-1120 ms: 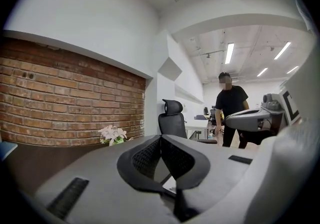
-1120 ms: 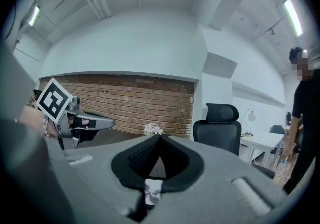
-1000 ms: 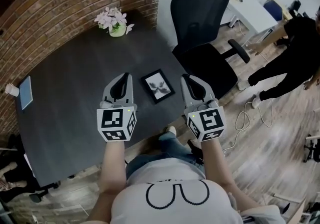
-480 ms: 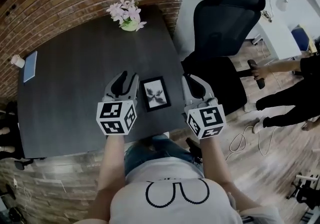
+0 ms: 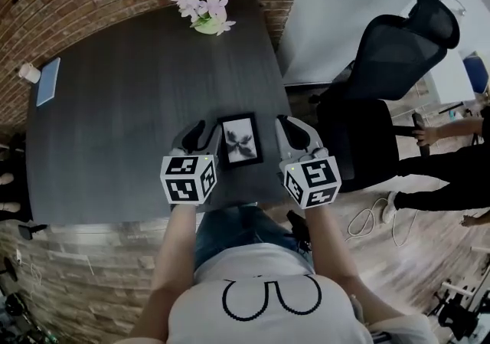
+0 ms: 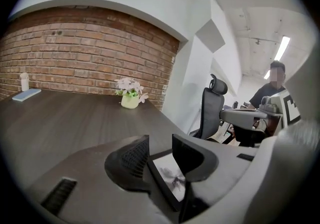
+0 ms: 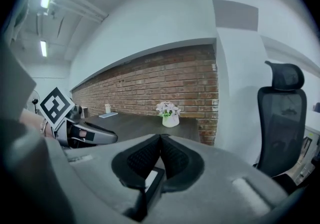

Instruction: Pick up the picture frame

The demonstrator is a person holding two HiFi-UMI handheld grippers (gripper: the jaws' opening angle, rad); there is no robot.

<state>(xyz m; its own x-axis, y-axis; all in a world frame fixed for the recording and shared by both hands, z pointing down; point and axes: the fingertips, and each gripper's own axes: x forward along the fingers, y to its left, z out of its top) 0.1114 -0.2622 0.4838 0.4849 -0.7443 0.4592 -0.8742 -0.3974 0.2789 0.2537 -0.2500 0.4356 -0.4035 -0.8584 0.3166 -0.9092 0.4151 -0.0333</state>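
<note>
A small black picture frame with a grey leaf print lies flat on the dark table, close to its front right corner. My left gripper hovers low just left of the frame, its jaws apart. In the left gripper view the frame shows through the gap and nothing is pressed between the pads. My right gripper sits just right of the frame at the table's edge, jaws shut and empty. A corner of the frame shows under its closed tips.
A pot of pink flowers stands at the table's far edge by the brick wall. A blue book and a white cup sit far left. A black office chair and a person are to the right.
Both grippers have dropped toward the table and now flank the frame. The left jaws went from shut to apart. The right jaws stayed shut.
</note>
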